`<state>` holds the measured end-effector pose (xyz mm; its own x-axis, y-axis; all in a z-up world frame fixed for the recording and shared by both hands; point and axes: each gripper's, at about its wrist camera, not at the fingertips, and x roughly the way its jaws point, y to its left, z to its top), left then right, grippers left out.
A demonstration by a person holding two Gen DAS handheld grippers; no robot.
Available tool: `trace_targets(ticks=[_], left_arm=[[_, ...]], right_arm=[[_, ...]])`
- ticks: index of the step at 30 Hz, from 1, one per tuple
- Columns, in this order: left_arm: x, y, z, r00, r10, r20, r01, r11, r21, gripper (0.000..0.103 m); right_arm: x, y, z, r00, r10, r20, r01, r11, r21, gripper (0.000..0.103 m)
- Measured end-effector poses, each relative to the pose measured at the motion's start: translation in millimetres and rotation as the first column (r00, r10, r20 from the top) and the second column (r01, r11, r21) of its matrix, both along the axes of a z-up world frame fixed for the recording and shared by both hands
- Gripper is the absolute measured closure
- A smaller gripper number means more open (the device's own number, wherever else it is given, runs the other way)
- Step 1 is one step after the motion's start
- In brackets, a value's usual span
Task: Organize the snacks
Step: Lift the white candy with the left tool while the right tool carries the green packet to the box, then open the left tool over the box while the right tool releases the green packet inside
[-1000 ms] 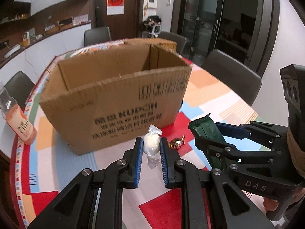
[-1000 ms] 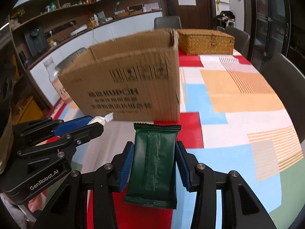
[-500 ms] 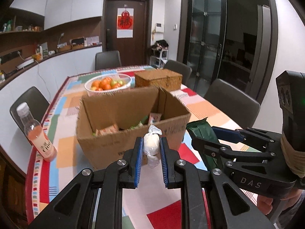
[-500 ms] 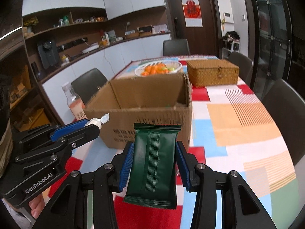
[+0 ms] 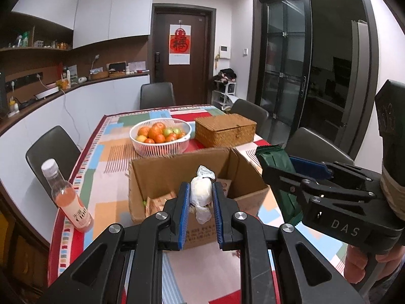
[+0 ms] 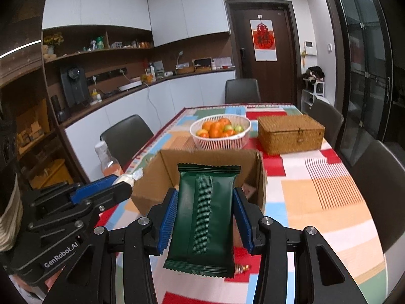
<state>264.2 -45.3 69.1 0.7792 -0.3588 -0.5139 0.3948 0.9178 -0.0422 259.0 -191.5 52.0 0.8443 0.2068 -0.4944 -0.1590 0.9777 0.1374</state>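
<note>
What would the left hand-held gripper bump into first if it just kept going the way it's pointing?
Probably the open cardboard box. The left hand-held gripper, shut on a white wrapped candy, points down toward its opening, so it would likely meet the snacks inside or the near wall; depth is unclear.

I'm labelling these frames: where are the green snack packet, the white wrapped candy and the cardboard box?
green snack packet (image 6: 202, 217): right wrist view, centre seam of the wrapper.
white wrapped candy (image 5: 201, 190): left wrist view, round white body.
cardboard box (image 5: 162, 174): left wrist view, inner back wall.

The right claw (image 6: 204, 212) gripped a green snack packet (image 6: 202, 217) before the open cardboard box (image 6: 162, 177), fruit basket (image 6: 220, 139) at twelve o'clock.
</note>
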Motion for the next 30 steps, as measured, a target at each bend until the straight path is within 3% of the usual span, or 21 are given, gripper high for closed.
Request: trace_targets(ticks=[15, 24, 25, 26, 28, 30], left_arm=[[73, 6, 0, 0.996, 0.048, -0.076, -0.048, 0.999, 0.008, 0.084], [113, 1, -22, 0.986, 0.075, -0.149, -0.068, 0.996, 0.053, 0.084], [117, -1, -25, 0.985, 0.087, -0.150, -0.078, 0.995, 0.065, 0.082], [119, -2, -26, 0.984, 0.096, -0.149, -0.085, 0.993, 0.077, 0.070], [120, -2, -27, 0.982, 0.126, -0.139, -0.114, 0.989, 0.095, 0.057], [116, 0, -27, 0.982, 0.138, -0.127, -0.127, 0.988, 0.092, 0.056]], right_arm=[[63, 6, 20, 1.000, 0.009, -0.020, -0.009, 1.000, 0.000, 0.058], [112, 7, 1, 0.994, 0.004, -0.113, -0.007, 1.000, -0.020, 0.058], [116, 7, -2, 0.993, 0.003, -0.120, -0.005, 1.000, -0.020, 0.058], [119, 7, -4, 0.992, 0.001, -0.128, -0.003, 1.000, -0.021, 0.058], [124, 8, -9, 0.990, -0.011, -0.139, 0.007, 1.000, -0.024, 0.056], [128, 6, -16, 0.986, -0.017, -0.167, 0.012, 0.999, -0.033, 0.047]])
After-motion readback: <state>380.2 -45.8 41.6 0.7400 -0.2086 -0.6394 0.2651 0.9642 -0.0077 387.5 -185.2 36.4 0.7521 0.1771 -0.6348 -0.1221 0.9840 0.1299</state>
